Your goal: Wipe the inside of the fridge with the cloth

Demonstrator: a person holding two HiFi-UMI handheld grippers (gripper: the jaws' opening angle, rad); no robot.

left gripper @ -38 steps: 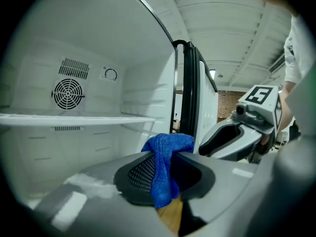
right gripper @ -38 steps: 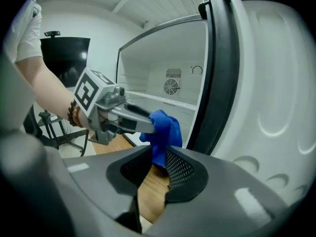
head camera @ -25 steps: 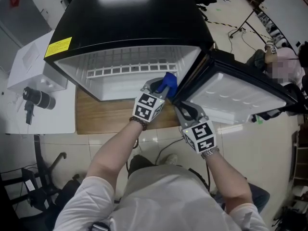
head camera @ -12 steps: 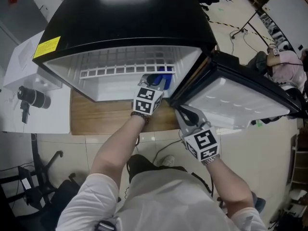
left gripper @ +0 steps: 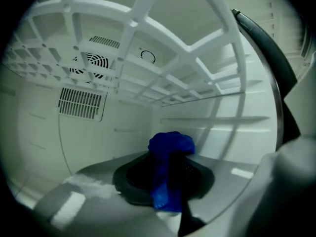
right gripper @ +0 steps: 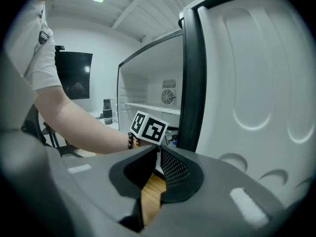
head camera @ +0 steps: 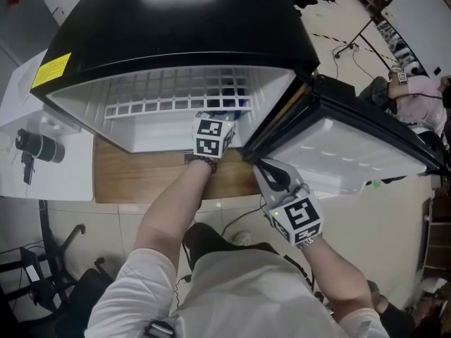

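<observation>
Inside, the fridge (head camera: 183, 27) holds the left tongs (left gripper: 166, 179), just tightening on the blue cloth (left gripper: 171, 145); right tongs (right gripper: 159, 154), just closed, empty

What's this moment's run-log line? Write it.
left gripper: inside fridge, jaws just closing on cloth | right gripper: by door, jaws just closing, empty

No writing can be read in any view. The yellow label (head camera: 51, 70) on the black top of the fridge (head camera: 190, 27), at its left near corner, carries print too small to make out.
</observation>
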